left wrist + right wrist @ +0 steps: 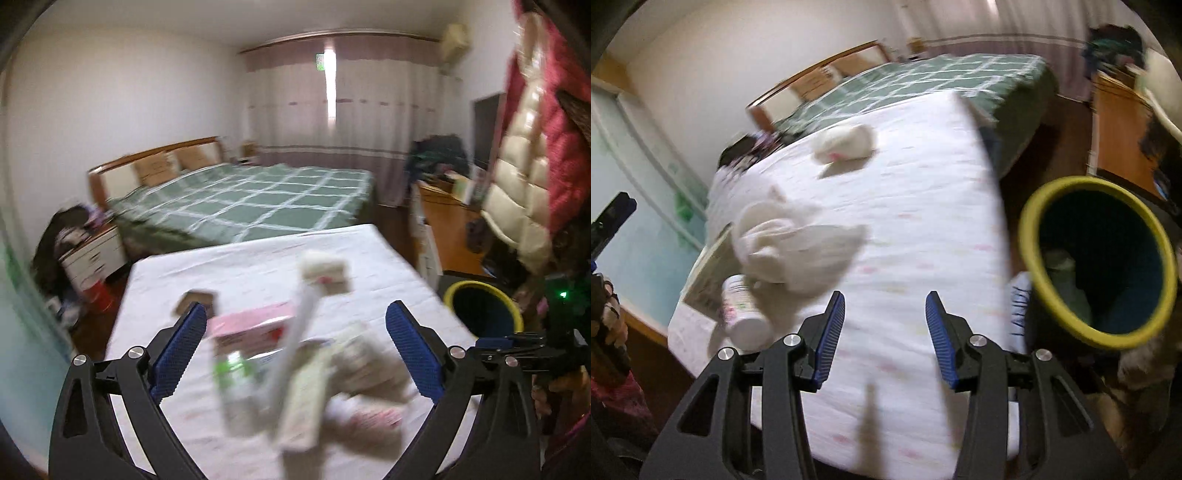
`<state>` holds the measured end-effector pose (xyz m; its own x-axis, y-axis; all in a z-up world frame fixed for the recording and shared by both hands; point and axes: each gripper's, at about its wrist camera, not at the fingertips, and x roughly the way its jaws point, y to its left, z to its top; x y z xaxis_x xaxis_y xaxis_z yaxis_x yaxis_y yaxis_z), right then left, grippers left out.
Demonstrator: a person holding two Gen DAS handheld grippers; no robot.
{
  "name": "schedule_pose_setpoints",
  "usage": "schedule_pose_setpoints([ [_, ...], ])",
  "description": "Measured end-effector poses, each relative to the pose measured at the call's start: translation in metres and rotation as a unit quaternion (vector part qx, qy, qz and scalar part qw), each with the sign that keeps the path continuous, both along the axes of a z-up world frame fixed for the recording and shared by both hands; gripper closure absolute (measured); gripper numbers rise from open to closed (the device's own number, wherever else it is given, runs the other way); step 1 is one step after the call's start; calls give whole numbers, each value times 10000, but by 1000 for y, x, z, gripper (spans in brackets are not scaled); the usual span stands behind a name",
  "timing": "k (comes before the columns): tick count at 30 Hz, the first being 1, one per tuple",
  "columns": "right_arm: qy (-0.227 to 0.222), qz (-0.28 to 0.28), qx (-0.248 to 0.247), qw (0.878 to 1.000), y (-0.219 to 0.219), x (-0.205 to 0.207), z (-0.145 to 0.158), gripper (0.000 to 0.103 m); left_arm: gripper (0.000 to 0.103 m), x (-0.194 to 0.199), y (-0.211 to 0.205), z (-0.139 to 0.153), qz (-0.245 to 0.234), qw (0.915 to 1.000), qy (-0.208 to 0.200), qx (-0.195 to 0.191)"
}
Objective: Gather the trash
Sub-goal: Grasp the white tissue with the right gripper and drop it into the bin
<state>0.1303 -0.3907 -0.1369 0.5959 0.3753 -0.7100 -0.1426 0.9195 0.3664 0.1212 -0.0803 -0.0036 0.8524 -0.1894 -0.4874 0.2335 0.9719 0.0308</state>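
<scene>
A white-clothed table (255, 269) carries a blurred heap of trash: a pink box (255, 326), a green-and-white packet (236, 384), a white tissue pack (325, 271) and crumpled wrappers (354, 362). My left gripper (293, 347) is open, its jaws wide on either side of the heap and holding nothing. My right gripper (884, 332) is open and empty above the table (923, 229). To its left lie crumpled white tissue (798, 251), a white bottle (742, 314) and a tissue pack (846, 144). The dark bin with a yellow rim (1030, 229) stands just right of the table, something pale inside.
A bed with a green checked cover (258, 199) lies beyond the table. A wooden desk (450, 221) with clutter stands at the right, a bedside cabinet (96, 254) at the left. The bin (484, 306) also shows in the left wrist view, beside the right gripper (517, 347).
</scene>
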Motion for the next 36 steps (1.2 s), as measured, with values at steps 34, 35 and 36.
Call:
schedule_pose_setpoints([
  [34, -1084, 256, -282, 9934, 60, 44, 93, 98, 7, -3, 54, -41, 99, 9981, 357, -499],
  [35, -1142, 201, -298, 9928, 55, 42, 98, 98, 7, -3, 53, -41, 67, 9980, 366, -504],
  [36, -1171, 163, -311, 9925, 52, 40, 100, 98, 7, -3, 51, -42, 28, 9980, 374, -506],
])
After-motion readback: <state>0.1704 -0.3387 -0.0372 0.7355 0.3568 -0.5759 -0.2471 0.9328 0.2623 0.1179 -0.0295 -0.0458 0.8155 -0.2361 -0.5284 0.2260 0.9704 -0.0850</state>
